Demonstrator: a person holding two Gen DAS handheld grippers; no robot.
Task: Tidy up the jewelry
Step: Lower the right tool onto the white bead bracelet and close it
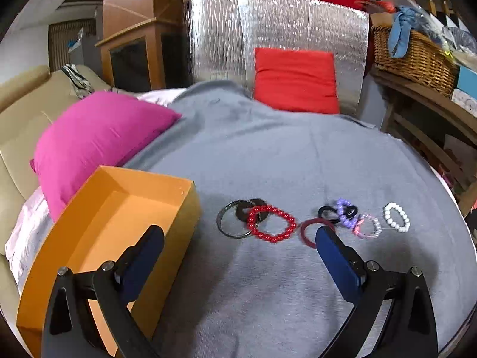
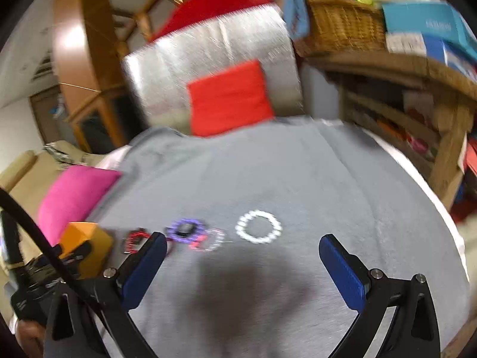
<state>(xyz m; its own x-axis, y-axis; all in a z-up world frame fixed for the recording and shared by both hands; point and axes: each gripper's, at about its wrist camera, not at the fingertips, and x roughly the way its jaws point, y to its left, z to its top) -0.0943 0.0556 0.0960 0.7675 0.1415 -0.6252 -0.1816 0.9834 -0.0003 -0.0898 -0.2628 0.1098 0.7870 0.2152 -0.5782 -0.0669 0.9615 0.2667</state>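
The bracelets lie in a loose row on the grey blanket (image 1: 268, 155): a red bead bracelet (image 1: 272, 223) overlaps a dark metal bangle (image 1: 234, 220), then come a dark red bangle (image 1: 310, 232), a purple bead bracelet (image 1: 344, 212), a pink bead bracelet (image 1: 367, 226) and a white bead bracelet (image 1: 396, 217). The orange box (image 1: 98, 238) stands empty just left of them. The left gripper (image 1: 238, 238) and the right gripper (image 2: 243, 247) both hover with fingers spread wide, holding nothing. A pink pillow (image 1: 98, 140) lies behind the box.
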